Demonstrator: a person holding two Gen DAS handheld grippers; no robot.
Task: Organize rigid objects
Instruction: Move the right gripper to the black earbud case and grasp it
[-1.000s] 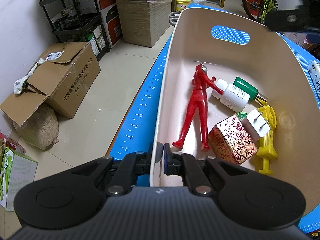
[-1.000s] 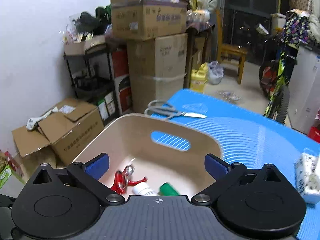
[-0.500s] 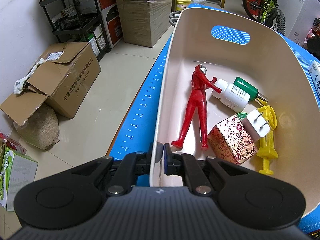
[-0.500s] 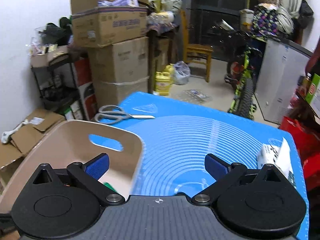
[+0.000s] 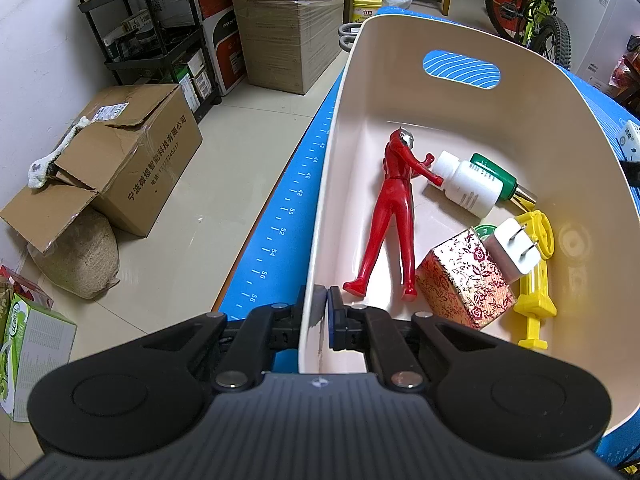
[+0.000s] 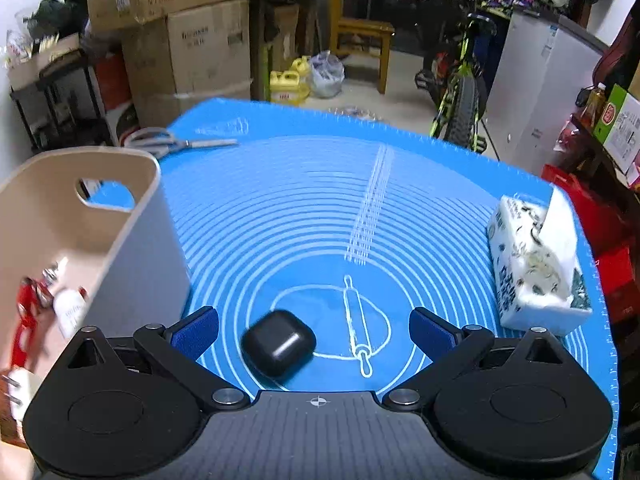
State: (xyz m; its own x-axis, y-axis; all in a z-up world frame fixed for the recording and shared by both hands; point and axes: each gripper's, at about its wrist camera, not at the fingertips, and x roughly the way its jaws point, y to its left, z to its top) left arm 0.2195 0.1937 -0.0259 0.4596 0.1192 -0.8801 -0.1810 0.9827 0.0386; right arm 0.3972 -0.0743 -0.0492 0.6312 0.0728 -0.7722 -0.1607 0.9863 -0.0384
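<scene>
Ribbed blue matting (image 6: 440, 208) covered the tabletop. Left tool (image 5: 323, 300) pinched the smooth beige bin's (image 5: 592, 168) near rim. Right tool (image 6: 314, 330) gaped empty above a rounded black case (image 6: 278, 346).

I see my right gripper (image 6: 314, 330) wide open above a black case (image 6: 278, 347) on the blue mat (image 6: 304, 216).

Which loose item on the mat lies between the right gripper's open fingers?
The black earbud case; the tissue pack and scissors lie well outside the right gripper.

Cardboard boxes (image 5: 132, 152) are stacked on the floor beside a black shelf (image 5: 160, 40); a bicycle (image 6: 460, 80) is parked behind.
</scene>
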